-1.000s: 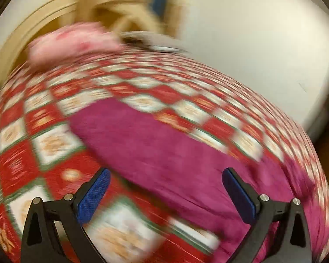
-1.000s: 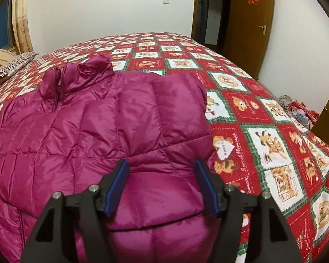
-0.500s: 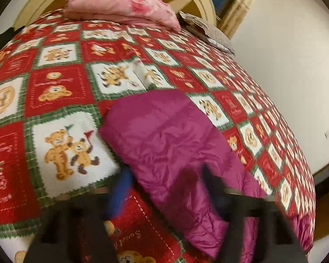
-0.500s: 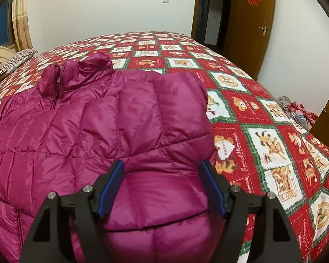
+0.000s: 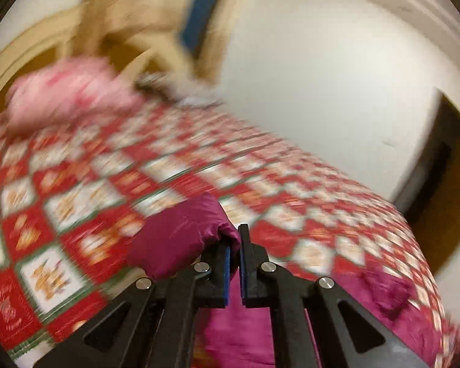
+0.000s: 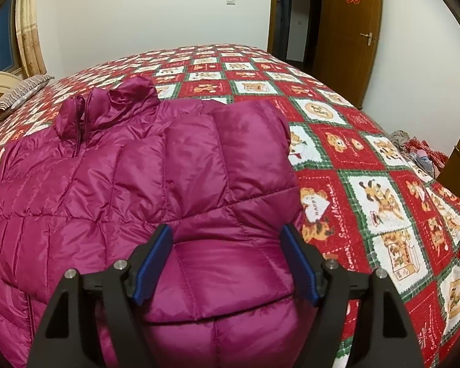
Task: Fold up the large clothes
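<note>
The magenta quilted down jacket (image 6: 132, 184) lies spread across the bed with the red, white and green teddy-bear patchwork quilt (image 6: 368, 184), its collar (image 6: 107, 107) toward the far side and its long axis running from that collar back toward the right wrist camera. One sleeve is already folded in over the chest on the right-hand side, its cuff end lying directly under the right gripper (image 6: 227, 263).

The other sleeve is what the coming move turns on. Its puffy cuff end (image 5: 184, 239) bulges up and to the left of the left gripper (image 5: 235, 263), while more magenta fabric trails down beneath it and away to the lower right. That sleeve will probably have to be carried across toward the jacket's body, so the left hand is the one that does the work.

The left fingers (image 5: 227, 263) are clenched almost together, with only a thin slit between the blue pads, pinching the sleeve fabric. The left view is heavily blurred, so how deep the pinch goes cannot be told.

The right fingers (image 6: 151, 263) are spread wide and released, hanging over the folded sleeve and gripping nothing; whether the pads touch the fabric cannot be told.
</note>
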The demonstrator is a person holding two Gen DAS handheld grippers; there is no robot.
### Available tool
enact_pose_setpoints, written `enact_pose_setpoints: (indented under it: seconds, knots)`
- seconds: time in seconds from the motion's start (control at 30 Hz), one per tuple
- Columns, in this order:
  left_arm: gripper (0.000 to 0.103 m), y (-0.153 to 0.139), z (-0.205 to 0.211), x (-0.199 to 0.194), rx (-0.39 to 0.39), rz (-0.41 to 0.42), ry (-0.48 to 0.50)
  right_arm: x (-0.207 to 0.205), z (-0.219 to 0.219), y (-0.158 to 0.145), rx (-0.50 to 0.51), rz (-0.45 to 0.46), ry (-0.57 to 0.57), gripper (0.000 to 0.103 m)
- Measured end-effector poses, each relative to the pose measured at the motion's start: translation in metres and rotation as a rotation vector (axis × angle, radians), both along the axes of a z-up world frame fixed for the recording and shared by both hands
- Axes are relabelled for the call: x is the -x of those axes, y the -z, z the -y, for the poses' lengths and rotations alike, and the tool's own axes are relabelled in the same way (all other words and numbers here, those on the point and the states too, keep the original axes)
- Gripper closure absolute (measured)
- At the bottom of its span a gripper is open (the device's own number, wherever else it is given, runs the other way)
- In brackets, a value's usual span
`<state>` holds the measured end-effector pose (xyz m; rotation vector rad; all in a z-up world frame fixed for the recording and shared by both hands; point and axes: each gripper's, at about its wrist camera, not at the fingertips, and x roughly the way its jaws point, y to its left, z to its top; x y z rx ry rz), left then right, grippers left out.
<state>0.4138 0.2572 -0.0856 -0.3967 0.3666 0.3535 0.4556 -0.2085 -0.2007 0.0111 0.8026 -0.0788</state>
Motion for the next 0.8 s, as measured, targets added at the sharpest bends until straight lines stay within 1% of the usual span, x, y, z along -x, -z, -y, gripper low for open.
enact_pose_setpoints:
  seconds: [0.03, 0.07, 0.13, 0.2, 0.27, 0.3, 0.37, 0.43, 0.5, 0.6, 0.67, 0.7, 0.73, 0.77, 0.8]
  knots:
    - [0.099, -0.01, 0.018, -0.002, -0.037, 0.022, 0.046, 0.0, 0.0, 0.0, -0.001, 0.001, 0.001, 0.027]
    - [0.099, -0.022, 0.047, -0.005, -0.085, 0.05, 0.115, 0.001, 0.001, 0.0, -0.003, 0.002, 0.002, 0.027]
    - [0.099, -0.034, 0.085, -0.009, -0.139, 0.081, 0.213, 0.001, 0.001, 0.0, -0.006, 0.002, 0.003, 0.027]
    - [0.099, -0.041, 0.131, -0.014, -0.184, 0.102, 0.332, 0.001, 0.002, 0.0, -0.008, 0.003, 0.004, 0.027]
    - [0.099, -0.04, 0.177, -0.019, -0.218, 0.105, 0.445, 0.001, 0.002, 0.0, -0.011, 0.004, 0.006, 0.027]
    - [0.099, -0.037, 0.193, -0.021, -0.231, 0.1, 0.482, 0.001, 0.002, 0.001, -0.014, 0.005, 0.006, 0.026]
    - [0.099, -0.025, 0.232, -0.027, -0.276, 0.076, 0.561, 0.001, 0.003, 0.001, -0.021, 0.006, 0.006, 0.026]
    - [0.099, -0.01, 0.26, -0.033, -0.306, 0.041, 0.626, 0.001, 0.003, 0.001, -0.027, 0.007, 0.007, 0.026]
    - [0.099, 0.01, 0.282, -0.038, -0.31, -0.005, 0.688, 0.001, 0.003, 0.001, -0.032, 0.008, 0.008, 0.025]
    - [0.098, 0.041, 0.307, -0.043, -0.301, -0.113, 0.766, 0.001, 0.005, 0.001, -0.044, 0.01, 0.007, 0.025]
    - [0.096, 0.062, 0.313, -0.044, -0.262, -0.186, 0.816, 0.0, 0.006, 0.001, -0.05, 0.011, 0.008, 0.024]
    - [0.092, 0.074, 0.313, -0.046, -0.223, -0.235, 0.847, 0.0, 0.006, 0.002, -0.055, 0.011, 0.008, 0.024]
    - [0.083, 0.083, 0.313, -0.048, -0.185, -0.28, 0.873, 0.0, 0.006, 0.002, -0.057, 0.011, 0.009, 0.023]
    - [0.078, 0.095, 0.312, -0.051, -0.134, -0.361, 0.899, 0.0, 0.006, 0.002, -0.06, 0.011, 0.01, 0.023]
    - [0.074, 0.101, 0.312, -0.052, -0.112, -0.389, 0.909, 0.0, 0.007, 0.002, -0.063, 0.012, 0.011, 0.023]
